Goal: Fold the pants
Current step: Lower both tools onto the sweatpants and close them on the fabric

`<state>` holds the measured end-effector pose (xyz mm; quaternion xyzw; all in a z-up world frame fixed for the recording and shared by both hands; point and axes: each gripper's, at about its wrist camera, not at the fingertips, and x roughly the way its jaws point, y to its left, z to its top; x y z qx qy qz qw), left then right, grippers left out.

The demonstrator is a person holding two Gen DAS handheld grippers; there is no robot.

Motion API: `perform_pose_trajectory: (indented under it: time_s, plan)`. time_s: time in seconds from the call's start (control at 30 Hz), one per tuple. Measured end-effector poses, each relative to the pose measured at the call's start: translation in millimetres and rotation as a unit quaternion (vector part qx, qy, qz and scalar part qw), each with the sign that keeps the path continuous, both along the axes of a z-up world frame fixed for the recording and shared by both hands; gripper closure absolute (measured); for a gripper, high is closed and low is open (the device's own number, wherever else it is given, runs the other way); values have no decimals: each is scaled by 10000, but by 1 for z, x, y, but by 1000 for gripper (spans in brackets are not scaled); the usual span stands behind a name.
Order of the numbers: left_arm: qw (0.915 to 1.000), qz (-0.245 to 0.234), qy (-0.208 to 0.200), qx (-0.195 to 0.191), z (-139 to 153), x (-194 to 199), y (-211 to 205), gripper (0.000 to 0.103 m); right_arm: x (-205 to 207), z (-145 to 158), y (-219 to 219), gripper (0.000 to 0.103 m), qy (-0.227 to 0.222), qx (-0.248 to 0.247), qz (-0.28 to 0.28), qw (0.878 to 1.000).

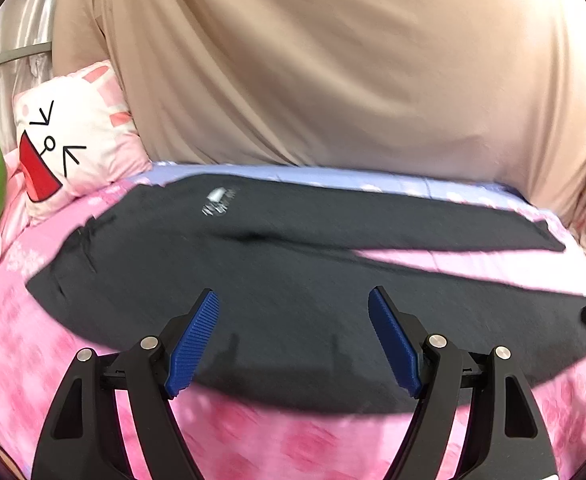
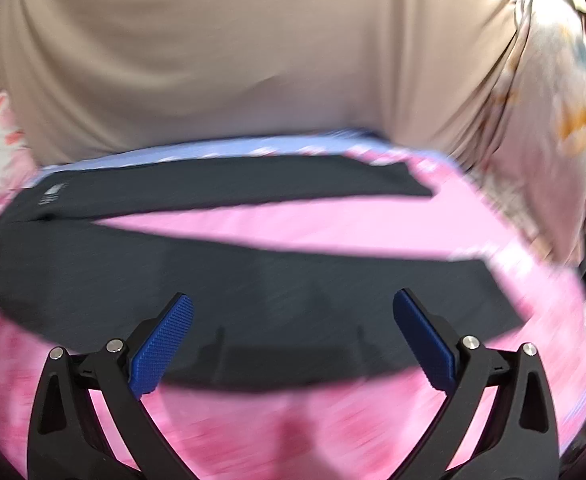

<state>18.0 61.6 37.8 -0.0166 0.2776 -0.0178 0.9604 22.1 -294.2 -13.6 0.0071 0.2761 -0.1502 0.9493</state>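
The dark pants [image 1: 277,280] lie flat on the pink bedsheet [image 1: 253,440]. They stretch long from left to right. The top end with the small white logo [image 1: 217,201] is at the left, near the bunny pillow [image 1: 73,140]. The two legs point right and split apart, with pink showing between them. The left gripper [image 1: 293,300] hangs above the near leg, tipped down, its blue pads [image 1: 195,344] wide apart with nothing held. The right gripper [image 2: 293,304] does the same, jaws wide apart and empty. A tan curtain [image 1: 313,60] hangs behind.
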Motion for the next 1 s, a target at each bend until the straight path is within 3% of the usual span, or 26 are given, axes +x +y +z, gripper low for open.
perform_pose_trajectory:
  time_s: [0.13, 0.27, 0.37, 0.63, 0.8, 0.9, 1.0]
  plan:
    - [9992, 344, -178, 58, 28, 40, 39, 28, 58, 9, -80, 26, 309, 87, 137, 9994]
    - [9953, 809, -128, 512, 41, 103, 69, 28, 126, 8, -153, 26, 597, 487, 141, 9969]
    - [9931, 1039, 205, 512, 37, 163, 103, 28, 175, 1, -191, 26, 733, 726, 85, 9946]
    - [9787, 1647, 1220, 112, 3, 311, 195, 28, 260, -19, -230, 15, 1122, 910, 142, 9894]
    - [9650, 2037, 1638, -204, -28, 358, 229, 28, 288, -30, -231, 9, 1323, 860, 141, 9874]
    - [9445, 2329, 2264, -497, -61, 380, 249, 28, 289, -29, -232, 10, 1299, 921, 122, 9872]
    - [9454, 2465, 2108, -323, -66, 382, 251, 30, 289, -27, -232, 24, 1242, 938, 140, 9877]
